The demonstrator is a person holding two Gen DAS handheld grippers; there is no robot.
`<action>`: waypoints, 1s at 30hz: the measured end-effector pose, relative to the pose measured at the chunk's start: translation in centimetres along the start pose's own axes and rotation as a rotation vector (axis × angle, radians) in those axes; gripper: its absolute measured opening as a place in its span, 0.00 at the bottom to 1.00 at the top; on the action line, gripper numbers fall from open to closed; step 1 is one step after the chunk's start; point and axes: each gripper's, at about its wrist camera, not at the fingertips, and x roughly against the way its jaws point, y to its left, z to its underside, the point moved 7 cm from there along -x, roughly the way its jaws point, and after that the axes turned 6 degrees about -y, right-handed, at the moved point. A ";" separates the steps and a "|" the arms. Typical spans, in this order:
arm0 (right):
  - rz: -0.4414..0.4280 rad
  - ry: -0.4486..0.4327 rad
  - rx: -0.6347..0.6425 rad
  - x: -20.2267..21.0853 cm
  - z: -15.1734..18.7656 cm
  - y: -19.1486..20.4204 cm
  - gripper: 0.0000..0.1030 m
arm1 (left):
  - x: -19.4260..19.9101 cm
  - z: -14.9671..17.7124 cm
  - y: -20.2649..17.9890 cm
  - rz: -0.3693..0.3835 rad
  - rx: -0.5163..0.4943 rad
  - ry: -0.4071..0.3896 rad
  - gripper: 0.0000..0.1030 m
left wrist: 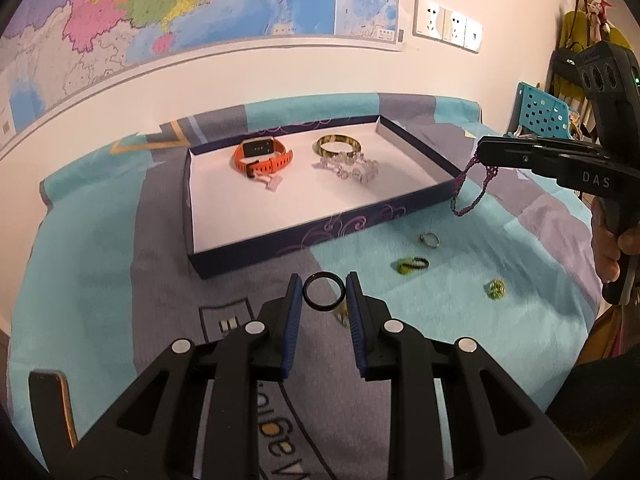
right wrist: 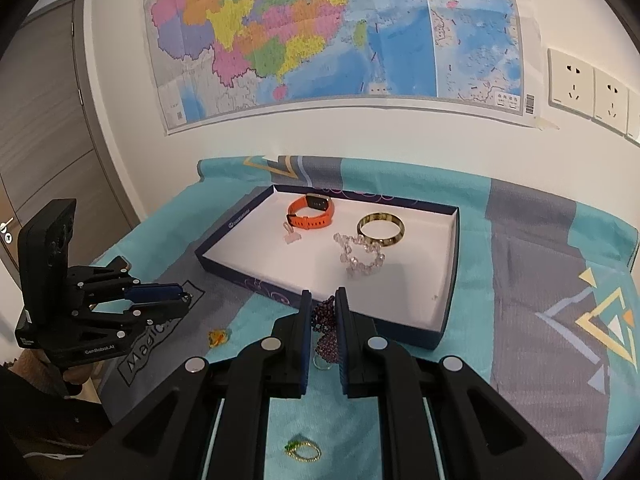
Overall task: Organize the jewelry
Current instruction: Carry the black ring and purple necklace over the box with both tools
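Observation:
A navy box [left wrist: 304, 236] with a white floor holds an orange watch [left wrist: 262, 156], a gold bangle [left wrist: 338, 145] and a clear bead bracelet [left wrist: 352, 168]. My left gripper [left wrist: 323, 292] is shut on a black ring [left wrist: 323, 291], held above the cloth in front of the box. My right gripper [right wrist: 323, 310] is shut on a purple bead bracelet [right wrist: 325, 328] that dangles near the box's front right corner; it also shows in the left wrist view [left wrist: 472, 188]. The box [right wrist: 448, 312], the watch [right wrist: 312, 214] and the bangle [right wrist: 381, 229] show in the right wrist view too.
On the teal and grey cloth lie a silver ring [left wrist: 430, 239], a green and black ring [left wrist: 412, 266], a green and gold ring [left wrist: 497, 290] and an amber piece [right wrist: 218, 337]. A phone [left wrist: 52, 404] lies at the left. A wall with a map stands behind.

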 end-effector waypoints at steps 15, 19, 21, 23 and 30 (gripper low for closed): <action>-0.001 -0.035 -0.005 -1.2 -2.7 -0.5 0.10 | -1.6 -3.1 0.9 -0.008 -0.013 -0.022 0.22; -0.001 -0.037 -0.013 -1.9 -3.2 -0.8 0.10 | -2.1 -3.6 1.1 -0.014 -0.021 -0.023 0.22; -0.001 -0.036 -0.016 -2.2 -3.4 -0.9 0.10 | -2.5 -3.8 1.2 -0.011 -0.018 -0.019 0.22; -0.007 -0.031 -0.023 -2.8 -3.6 -1.0 0.10 | -2.9 -3.9 1.2 -0.019 -0.022 -0.015 0.22; -0.017 -0.016 -0.031 -4.5 -3.9 -1.0 0.10 | -3.9 -4.9 1.8 -0.031 -0.016 -0.015 0.22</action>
